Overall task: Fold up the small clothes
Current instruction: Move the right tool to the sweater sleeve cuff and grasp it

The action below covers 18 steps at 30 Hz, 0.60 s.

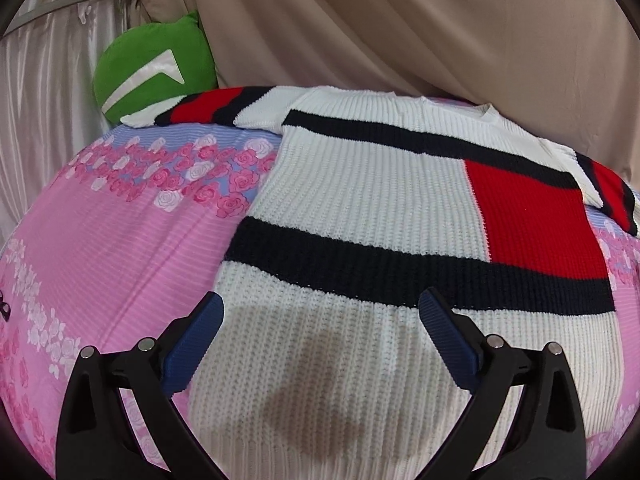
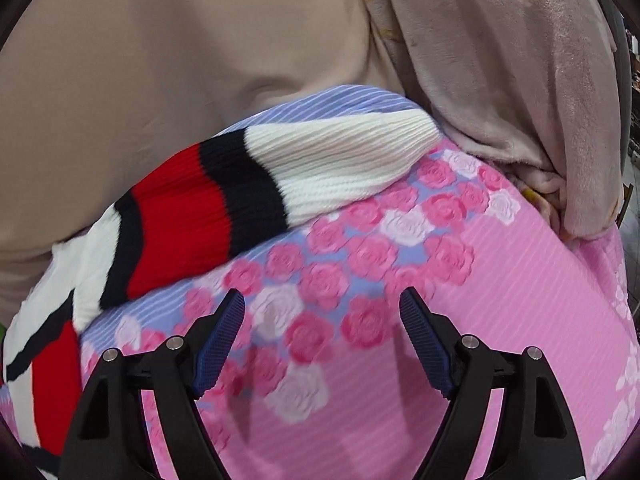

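Note:
A white knitted sweater (image 1: pixel 360 208) with navy bands and a red block lies spread flat on the bed, both sleeves stretched out sideways. My left gripper (image 1: pixel 322 300) hovers open over the sweater's white lower hem part, nothing between its fingers. In the right wrist view the sweater's right sleeve (image 2: pixel 248 184) runs from lower left to upper right, its white cuff toward the far edge. My right gripper (image 2: pixel 322 300) is open above the rose-printed sheet, just below and to the right of that sleeve, holding nothing.
The bed is covered by a pink and lilac sheet with roses (image 1: pixel 112 240). A green cushion (image 1: pixel 152 68) sits at the far left behind the left sleeve. Beige drapes (image 1: pixel 400 32) hang behind the bed, and a plush beige blanket (image 2: pixel 520 100) hangs at the far right.

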Motion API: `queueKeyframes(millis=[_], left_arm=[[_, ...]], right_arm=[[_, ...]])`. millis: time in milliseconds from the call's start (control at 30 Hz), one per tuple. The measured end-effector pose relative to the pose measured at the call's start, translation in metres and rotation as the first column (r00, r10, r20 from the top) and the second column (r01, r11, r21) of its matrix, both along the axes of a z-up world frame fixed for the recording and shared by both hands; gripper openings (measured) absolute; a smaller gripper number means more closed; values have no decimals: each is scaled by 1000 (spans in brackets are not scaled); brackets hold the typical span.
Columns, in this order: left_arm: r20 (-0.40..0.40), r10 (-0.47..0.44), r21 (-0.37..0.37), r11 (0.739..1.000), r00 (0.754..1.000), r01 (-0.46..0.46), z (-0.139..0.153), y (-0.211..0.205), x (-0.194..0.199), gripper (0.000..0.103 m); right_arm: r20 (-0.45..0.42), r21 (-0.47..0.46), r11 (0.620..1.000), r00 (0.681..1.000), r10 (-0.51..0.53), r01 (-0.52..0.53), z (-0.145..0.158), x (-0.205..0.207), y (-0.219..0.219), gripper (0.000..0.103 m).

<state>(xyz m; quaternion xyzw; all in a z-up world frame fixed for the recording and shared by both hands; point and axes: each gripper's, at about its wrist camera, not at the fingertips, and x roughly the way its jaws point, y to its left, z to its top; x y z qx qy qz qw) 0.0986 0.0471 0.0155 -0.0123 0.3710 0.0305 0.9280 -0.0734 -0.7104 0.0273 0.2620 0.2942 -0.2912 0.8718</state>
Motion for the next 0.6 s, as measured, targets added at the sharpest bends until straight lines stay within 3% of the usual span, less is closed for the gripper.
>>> queueKeyframes(millis=[233,300,367,400,433,533,600], left_arm=[[-28,16,-10,1000,999,-16,-5,6,17,96],[-26,23,-27,999,999,-23,-6,12,22,96],[-24,19,-56,998,1000,-21,-6,17,26,96],[-24,20,-73,997,1000,-22,-6,21,29,96],[-23,18,-87,996,1000,-20,-5,24,31,95],[-13,15,-112,994,1000,-16,-1,31,36,91],[3,14,-115,993,1000,-14,3,34,38,91]], right_arm=[[88,135,990,995,-51,39,-7,23,-66,77],[114,157,987,993,-39,21,-3,35,-73,67],[157,164,986,988,1,-27,6,49,-72,34],[175,159,986,984,20,-49,12,56,-69,23],[193,143,987,980,47,-75,21,65,-63,2],[249,28,989,959,134,-146,65,92,-28,1],[308,-30,970,921,239,-242,99,109,12,1]])
